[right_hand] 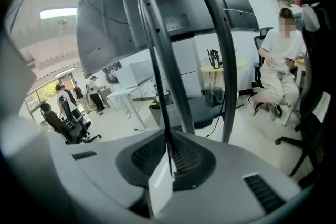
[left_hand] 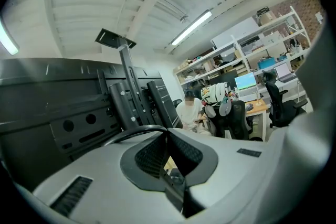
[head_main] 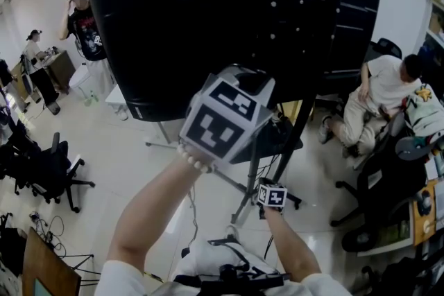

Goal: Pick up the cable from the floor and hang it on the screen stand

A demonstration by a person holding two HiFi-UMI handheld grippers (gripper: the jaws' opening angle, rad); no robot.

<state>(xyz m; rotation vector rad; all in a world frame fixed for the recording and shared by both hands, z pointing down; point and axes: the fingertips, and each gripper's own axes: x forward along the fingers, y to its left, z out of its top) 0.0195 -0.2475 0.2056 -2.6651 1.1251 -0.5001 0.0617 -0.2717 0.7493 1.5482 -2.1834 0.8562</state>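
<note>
The big black screen point(head_main: 229, 17) on its stand fills the top of the head view. My left gripper, marked by its large cube point(head_main: 223, 123), is raised close to the screen's back. In the left gripper view, my left gripper point(left_hand: 168, 136) is shut on a black cable point(left_hand: 131, 131) that arcs out to the left, in front of the mount brackets point(left_hand: 134, 102). Lower down, beside the stand's legs, is the right gripper's small cube point(head_main: 272, 195). My right gripper point(right_hand: 169, 149) is shut on the thin black cable point(right_hand: 161, 102), which runs up along a stand pole point(right_hand: 152, 39). A white tag point(right_hand: 160, 189) sits at the jaws.
A seated person point(head_main: 378, 97) is at the right beside a desk and black chairs. Office chairs point(head_main: 52, 170) stand at the left, and other people point(head_main: 83, 24) are at the far left. The stand's dark base shelf point(right_hand: 205, 107) and a curved pole point(right_hand: 224, 60) lie ahead.
</note>
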